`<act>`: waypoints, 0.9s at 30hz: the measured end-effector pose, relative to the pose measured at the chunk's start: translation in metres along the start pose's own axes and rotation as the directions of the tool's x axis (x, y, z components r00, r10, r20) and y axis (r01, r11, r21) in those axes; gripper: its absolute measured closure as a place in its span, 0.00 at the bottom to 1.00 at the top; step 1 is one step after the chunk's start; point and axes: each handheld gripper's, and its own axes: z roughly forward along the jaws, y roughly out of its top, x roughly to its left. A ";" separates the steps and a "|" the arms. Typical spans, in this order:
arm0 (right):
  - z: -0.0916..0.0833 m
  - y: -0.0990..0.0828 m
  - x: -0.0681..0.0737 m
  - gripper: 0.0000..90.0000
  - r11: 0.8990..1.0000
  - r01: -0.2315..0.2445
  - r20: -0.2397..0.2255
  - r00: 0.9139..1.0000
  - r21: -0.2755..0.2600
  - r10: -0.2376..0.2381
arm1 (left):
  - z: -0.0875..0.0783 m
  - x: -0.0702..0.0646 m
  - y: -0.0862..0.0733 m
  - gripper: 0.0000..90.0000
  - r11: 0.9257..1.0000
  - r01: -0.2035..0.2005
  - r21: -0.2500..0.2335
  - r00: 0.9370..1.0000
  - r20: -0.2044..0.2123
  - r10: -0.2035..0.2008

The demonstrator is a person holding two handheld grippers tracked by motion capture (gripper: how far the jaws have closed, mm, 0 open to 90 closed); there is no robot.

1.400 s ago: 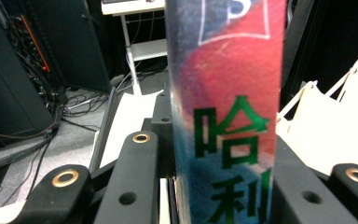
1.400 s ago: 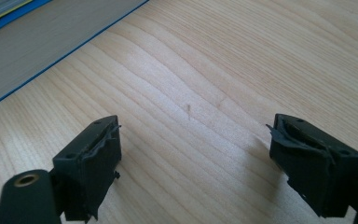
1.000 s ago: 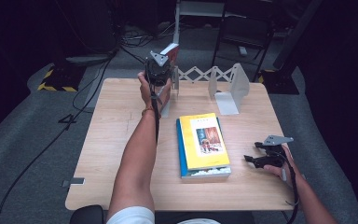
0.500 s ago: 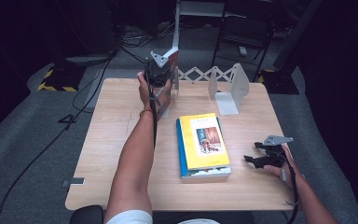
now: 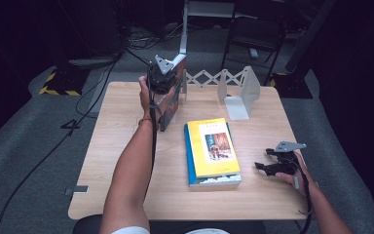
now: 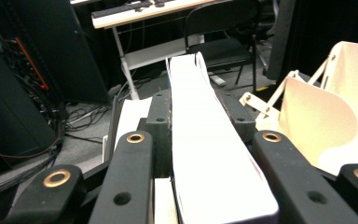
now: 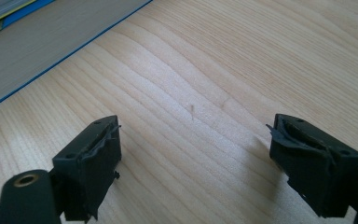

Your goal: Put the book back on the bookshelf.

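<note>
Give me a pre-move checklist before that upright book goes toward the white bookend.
1. Left tool closed on the upright book: ok.
2. Book standing on edge: ok.
3. White bookend upright, table in front of it bare: ok.
4. Yellow book lying flat, apart from the held one: ok.
5. Right tool open, holding nothing, resting beside the yellow book: ok.
6. Grip firmness: cannot tell.

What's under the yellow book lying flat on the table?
The yellow book lies on a blue-covered book, whose edge shows along its left side. Anything else beneath is covered.
</note>
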 end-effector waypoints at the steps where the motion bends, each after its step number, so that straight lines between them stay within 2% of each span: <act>1: 0.000 0.000 0.000 0.18 1.000 0.000 0.000 1.000 0.000 0.000 | -0.001 0.000 -0.001 0.78 1.000 -0.001 -0.001 1.000 -0.001 0.001; 7: 0.000 0.000 0.000 0.18 1.000 0.000 0.000 1.000 0.000 0.000 | -0.009 0.001 -0.008 0.76 1.000 0.000 -0.007 1.000 0.010 0.000; 12: 0.000 0.000 0.000 0.18 1.000 0.000 0.001 1.000 0.000 0.000 | -0.014 0.001 -0.011 0.77 1.000 -0.030 0.008 0.999 0.030 0.030; 14: 0.000 0.000 0.000 0.18 1.000 0.000 0.000 1.000 0.000 0.000 | -0.015 0.003 -0.011 0.77 1.000 -0.027 0.014 0.999 0.042 0.026; 17: 0.000 0.000 0.000 0.18 1.000 0.001 0.001 1.000 0.000 -0.001 | -0.014 0.002 -0.009 0.76 0.997 -0.057 0.043 0.998 0.042 0.056; 19: 0.000 0.000 0.000 0.18 1.000 0.000 0.001 1.000 0.000 0.000 | -0.011 0.000 -0.008 0.69 0.994 -0.068 0.081 0.997 0.045 0.064; 21: 0.000 0.000 0.000 0.18 1.000 0.000 0.001 1.000 0.001 0.000 | -0.010 0.000 -0.007 0.66 0.993 -0.070 0.092 0.997 0.043 0.066; 22: 0.000 0.000 0.000 0.18 1.000 0.000 0.001 1.000 -0.001 0.000 | -0.009 0.001 -0.007 0.68 0.993 -0.069 0.100 0.997 0.051 0.065; 24: 0.000 0.000 0.000 0.18 1.000 -0.001 0.001 1.000 -0.001 0.001 | -0.007 0.000 -0.006 0.73 0.989 -0.096 0.112 0.995 0.044 0.092; 27: 0.000 0.000 0.000 0.18 1.000 0.000 0.002 1.000 0.000 0.000 | -0.008 0.001 -0.004 0.78 0.990 -0.085 0.115 0.995 0.057 0.079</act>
